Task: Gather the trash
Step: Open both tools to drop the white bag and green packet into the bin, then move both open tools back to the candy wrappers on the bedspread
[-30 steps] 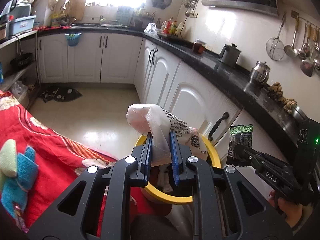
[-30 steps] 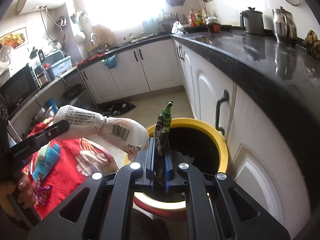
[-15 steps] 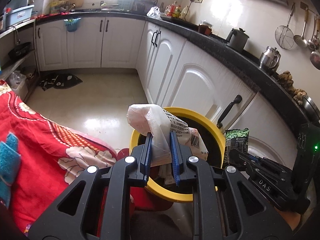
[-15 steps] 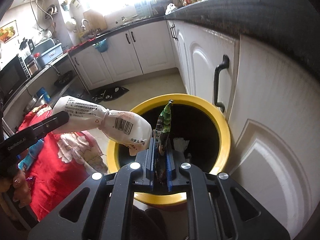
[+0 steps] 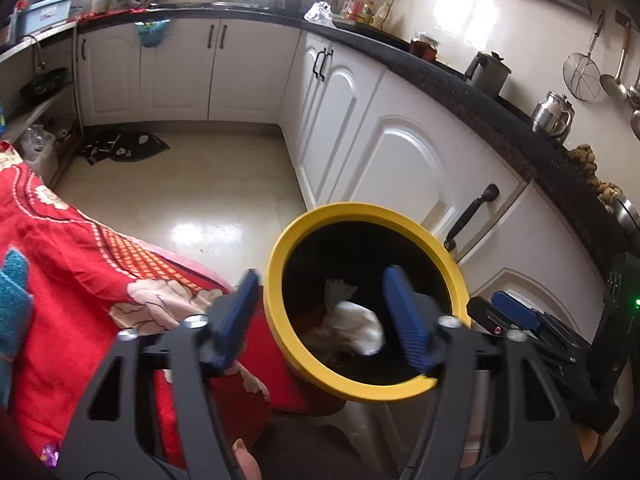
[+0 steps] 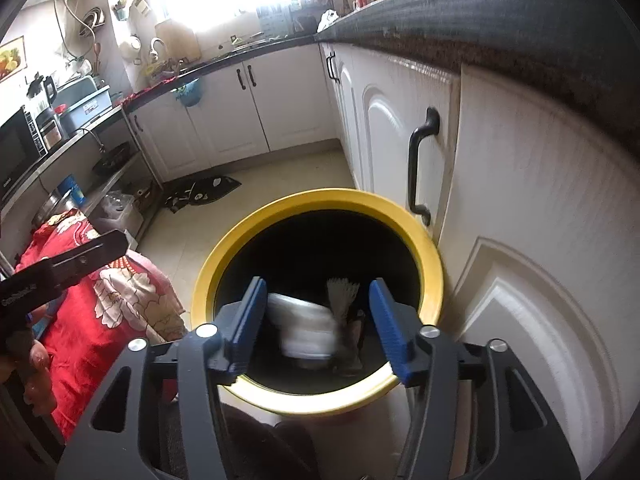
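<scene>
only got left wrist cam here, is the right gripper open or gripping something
Observer: Open. The right wrist view shows the right gripper with its jaws spread wide over the yellow bin and nothing between the pads.
Operator: anything next to the white bag in there
Observer: Yes. From that side, a dark crumpled piece lies against the white bag, under a white fanned scrap. It is too blurred to name.

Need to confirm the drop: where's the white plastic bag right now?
The white plastic bag is inside the yellow-rimmed bin, low in both wrist views, beside the white cabinets.
</scene>
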### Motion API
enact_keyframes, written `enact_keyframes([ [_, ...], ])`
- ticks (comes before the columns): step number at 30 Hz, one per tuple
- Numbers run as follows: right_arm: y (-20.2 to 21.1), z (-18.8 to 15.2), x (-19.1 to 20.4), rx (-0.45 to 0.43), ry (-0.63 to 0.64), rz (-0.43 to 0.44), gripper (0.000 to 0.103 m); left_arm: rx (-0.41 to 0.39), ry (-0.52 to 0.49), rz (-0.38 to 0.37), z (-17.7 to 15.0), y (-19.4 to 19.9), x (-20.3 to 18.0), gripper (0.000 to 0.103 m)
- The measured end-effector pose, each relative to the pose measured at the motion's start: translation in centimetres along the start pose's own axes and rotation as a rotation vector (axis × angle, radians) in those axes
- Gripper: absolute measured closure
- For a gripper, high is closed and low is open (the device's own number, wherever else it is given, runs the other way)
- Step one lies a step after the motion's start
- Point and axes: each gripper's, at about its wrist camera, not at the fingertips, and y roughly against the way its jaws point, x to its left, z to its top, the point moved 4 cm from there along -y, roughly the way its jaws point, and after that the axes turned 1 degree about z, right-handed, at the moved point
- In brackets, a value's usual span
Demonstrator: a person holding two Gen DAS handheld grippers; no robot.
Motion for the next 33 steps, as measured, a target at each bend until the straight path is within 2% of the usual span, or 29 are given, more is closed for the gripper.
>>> enact_keyframes([
  [2,0.2,0.1,0.1,-0.007,0.003,0.000,0.042,-0.010,0.008,0.004,0.1,0.5,0.2,0.020],
  [4,0.4,0.2,0.3,-0.018,0.006,-0.002,0.039,-0.017,0.014,0.007,0.3,1.0,0.4,0.011],
  [9,1.2,0.8,0.8,-0.048,0.015,-0.001,0.030,-0.039,0.020,0.023,0.4,2.6,0.8,0.011],
  [18,3.5,1.7,2.3,-0.108,0.042,0.017,0.023,-0.099,0.038,0.042,0.7,5.9,1.7,0.011],
  [33,6.5,2.7,5.4,-0.172,0.096,0.067,0.018,-0.176,0.085,0.079,0.8,10.3,4.0,0.011],
])
